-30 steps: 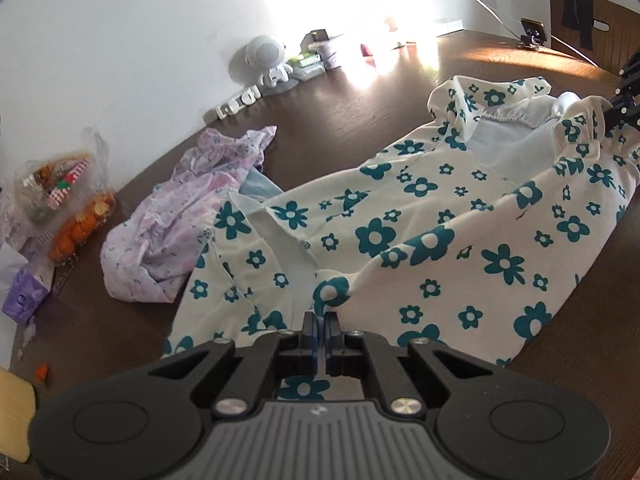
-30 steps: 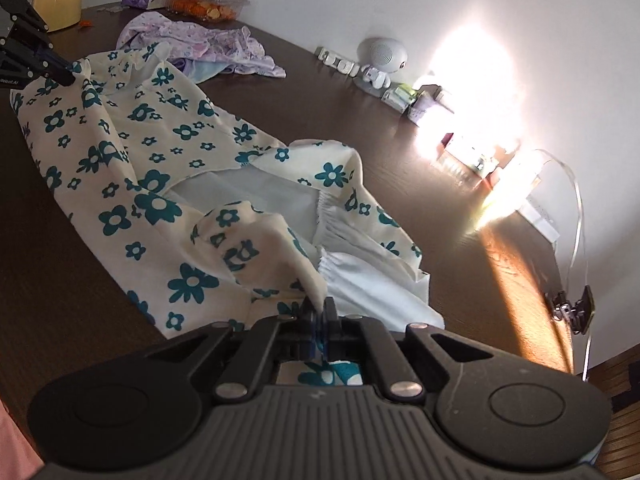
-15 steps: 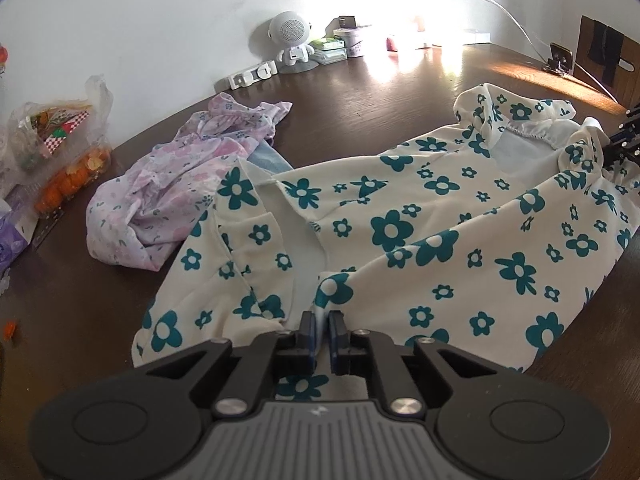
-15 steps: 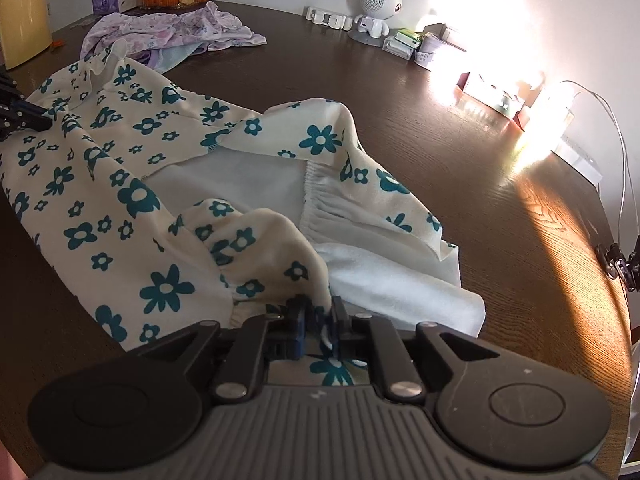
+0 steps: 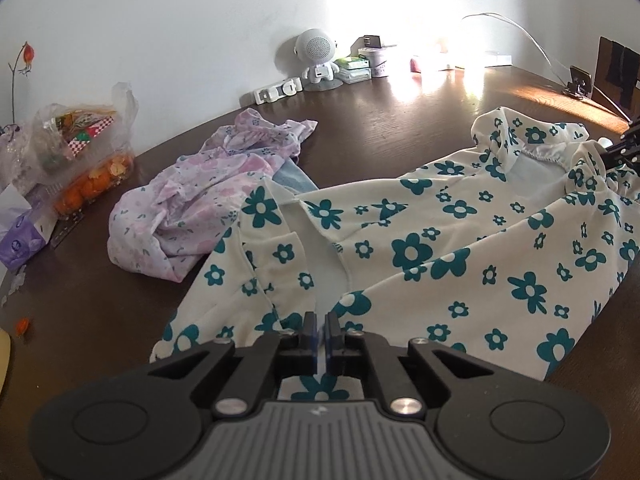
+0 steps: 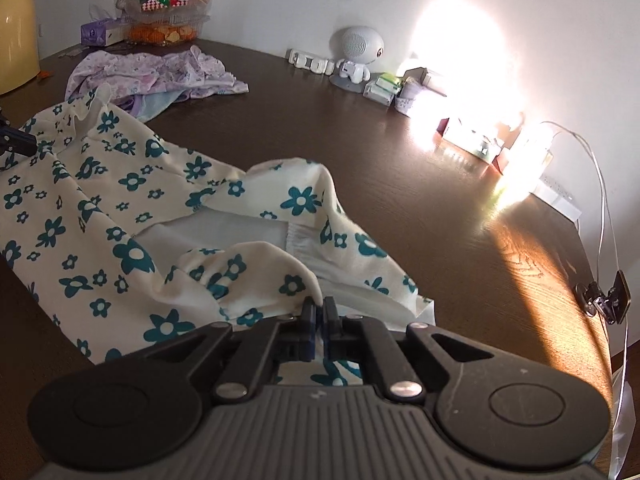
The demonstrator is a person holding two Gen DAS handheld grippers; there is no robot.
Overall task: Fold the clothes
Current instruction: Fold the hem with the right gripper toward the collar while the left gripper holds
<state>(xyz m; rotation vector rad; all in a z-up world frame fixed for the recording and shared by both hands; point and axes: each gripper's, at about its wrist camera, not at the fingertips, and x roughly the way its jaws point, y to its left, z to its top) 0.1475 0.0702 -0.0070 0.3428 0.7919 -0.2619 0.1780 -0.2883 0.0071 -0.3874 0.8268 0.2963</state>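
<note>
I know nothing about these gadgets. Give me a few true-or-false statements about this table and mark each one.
1. Both hand-held grippers, left and right, are shut on the floral garment. True.
2. The floral garment is neatly folded. False: it lies spread and rumpled.
3. A lilac garment lies bunched beside it. True.
4. The round-headed white figure lies tipped over. False: it stands upright by the wall.
5. The table is white. False: it is dark brown wood.
</note>
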